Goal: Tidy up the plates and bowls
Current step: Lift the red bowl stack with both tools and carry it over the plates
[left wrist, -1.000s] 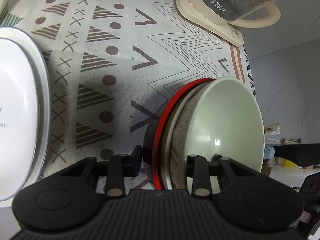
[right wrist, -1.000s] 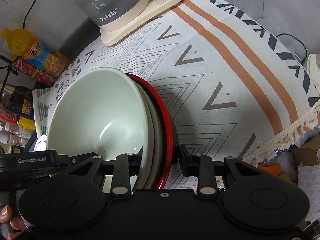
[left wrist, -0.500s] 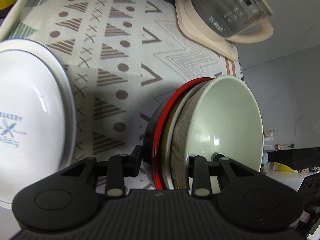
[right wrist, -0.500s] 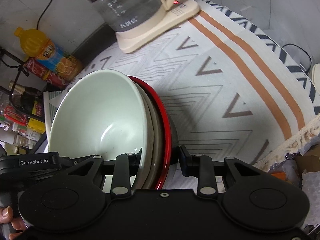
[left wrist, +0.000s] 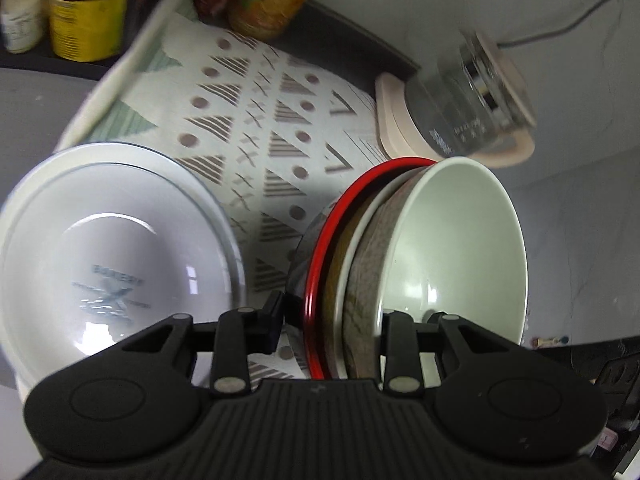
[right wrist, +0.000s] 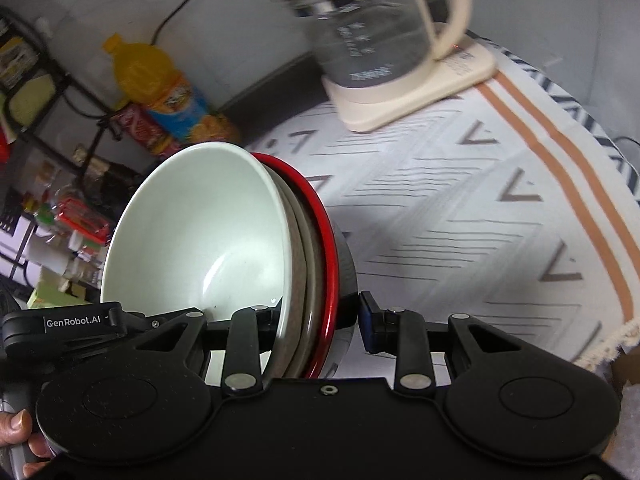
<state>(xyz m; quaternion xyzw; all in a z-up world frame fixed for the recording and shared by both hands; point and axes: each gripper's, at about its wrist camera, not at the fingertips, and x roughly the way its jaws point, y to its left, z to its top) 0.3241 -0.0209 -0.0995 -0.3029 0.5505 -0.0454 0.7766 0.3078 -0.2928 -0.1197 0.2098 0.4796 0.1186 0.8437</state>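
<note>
Bowl stack [left wrist: 420, 264] clamped by rim btwn both grippers, left [left wrist: 332, 316] & right [right wrist: 316, 312]

My table wears a pale patterned cloth [left wrist: 280, 128] — brown triangles, dots and crosses on one stretch, thin zigzag lines with an orange stripe [right wrist: 568, 168] and a fringed edge on another. At the far end a glass kettle [right wrist: 372, 36] with a cream handle stands on its cream base [right wrist: 416, 96], blurred in both views. Behind it rises a plain grey wall [right wrist: 248, 20] with a dark cord [right wrist: 180, 8] running down it. To one side stands a black wire rack [right wrist: 44, 120], and beside it an orange drink bottle [right wrist: 160, 88] and a red can [right wrist: 140, 128]. A yellow tin [left wrist: 86, 26] stands past the cloth's edge — light falls soft and even.
</note>
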